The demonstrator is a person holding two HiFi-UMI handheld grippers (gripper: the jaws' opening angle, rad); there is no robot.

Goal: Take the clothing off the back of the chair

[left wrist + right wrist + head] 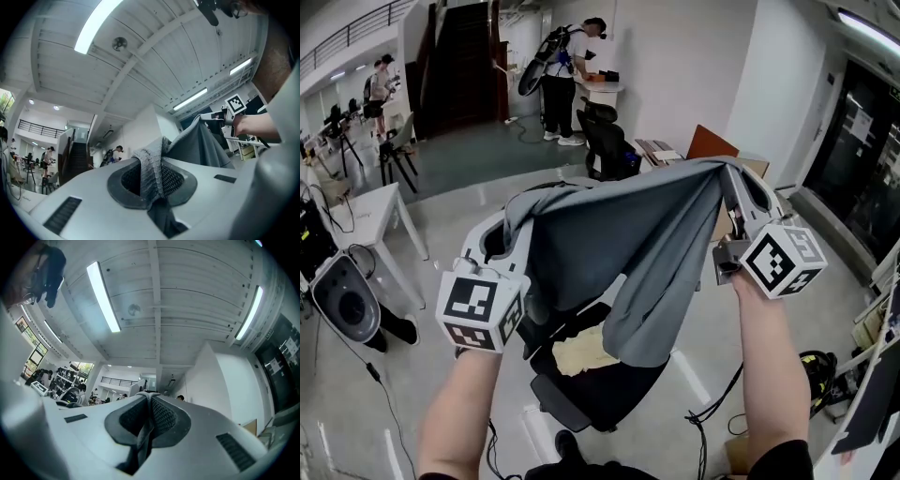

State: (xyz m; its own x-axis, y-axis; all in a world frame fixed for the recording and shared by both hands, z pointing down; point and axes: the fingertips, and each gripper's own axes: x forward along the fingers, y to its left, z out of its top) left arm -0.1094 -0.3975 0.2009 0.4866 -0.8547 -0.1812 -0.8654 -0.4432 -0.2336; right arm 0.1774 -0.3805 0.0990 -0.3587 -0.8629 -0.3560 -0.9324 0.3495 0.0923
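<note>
Head view shows the left tool [508,223] and the right tool [729,178] holding a grey garment [628,253] spread between them in the air, above a black office chair [591,398]. The garment's lower fold hangs down over the chair. Left gripper view shows the jaws clamped on a bunched fold of the fabric. Right gripper view shows the jaws pinching a thin edge of it.

A white table [380,208] stands at the left. Dark stairs [459,66] rise at the back — a person [558,84] stands just right of them. A brown board [711,142] sits farther right. Long lights [104,296] glow on the ceiling [187,287].
</note>
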